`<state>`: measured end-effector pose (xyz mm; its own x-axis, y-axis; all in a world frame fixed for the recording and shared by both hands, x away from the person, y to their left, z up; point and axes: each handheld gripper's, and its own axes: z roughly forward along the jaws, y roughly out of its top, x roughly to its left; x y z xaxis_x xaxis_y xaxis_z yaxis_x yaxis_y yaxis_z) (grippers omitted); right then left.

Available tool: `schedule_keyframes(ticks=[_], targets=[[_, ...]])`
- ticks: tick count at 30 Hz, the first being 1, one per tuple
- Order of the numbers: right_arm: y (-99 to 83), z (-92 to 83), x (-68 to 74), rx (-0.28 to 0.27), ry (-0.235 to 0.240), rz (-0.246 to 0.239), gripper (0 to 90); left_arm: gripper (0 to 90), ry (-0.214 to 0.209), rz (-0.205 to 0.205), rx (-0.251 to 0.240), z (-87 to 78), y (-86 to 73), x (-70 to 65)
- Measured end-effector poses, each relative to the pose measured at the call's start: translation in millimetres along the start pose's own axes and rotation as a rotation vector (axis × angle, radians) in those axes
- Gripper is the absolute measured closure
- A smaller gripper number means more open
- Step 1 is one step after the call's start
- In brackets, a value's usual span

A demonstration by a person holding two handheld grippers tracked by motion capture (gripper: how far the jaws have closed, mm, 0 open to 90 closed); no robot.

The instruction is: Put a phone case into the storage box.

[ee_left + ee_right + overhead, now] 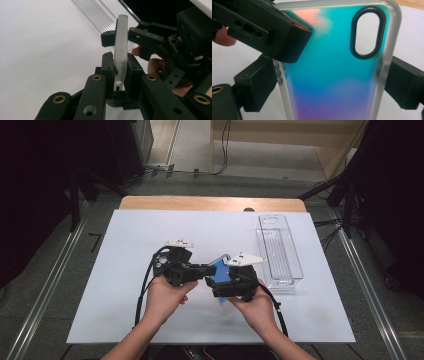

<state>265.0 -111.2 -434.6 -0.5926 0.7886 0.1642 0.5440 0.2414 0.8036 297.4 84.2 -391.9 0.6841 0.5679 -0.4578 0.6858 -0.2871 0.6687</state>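
Handover, mid-air | your left gripper [117, 72] clamps the phone case [332, 75] edge-on | your right gripper [324, 87] straddles its width, jaws apart beside each long edge.

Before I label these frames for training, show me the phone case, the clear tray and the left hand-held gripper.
phone case [334, 75]: right gripper view, its blue back panel.
clear tray [278, 251]: high view, its ribbed floor.
left hand-held gripper [119, 68]: left gripper view, between its jaw tips, clamped on the case's edge.
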Motion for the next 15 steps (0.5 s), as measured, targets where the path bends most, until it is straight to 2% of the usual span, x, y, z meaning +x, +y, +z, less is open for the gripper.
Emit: schedule_keyframes(ticks=[9, 15], targets=[[1.4, -2.1, 0.4, 0.003, -0.002, -0.021, 14.9, 80.3, -0.012, 0.001, -0.004, -0.7, 0.1, 0.3], [1.4, -1.6, -1.5, 0.013, 0.001, -0.014, 15.0, 72.2, -0.03, -0.001, -0.02, -4.4, 1.2, 2.0]])
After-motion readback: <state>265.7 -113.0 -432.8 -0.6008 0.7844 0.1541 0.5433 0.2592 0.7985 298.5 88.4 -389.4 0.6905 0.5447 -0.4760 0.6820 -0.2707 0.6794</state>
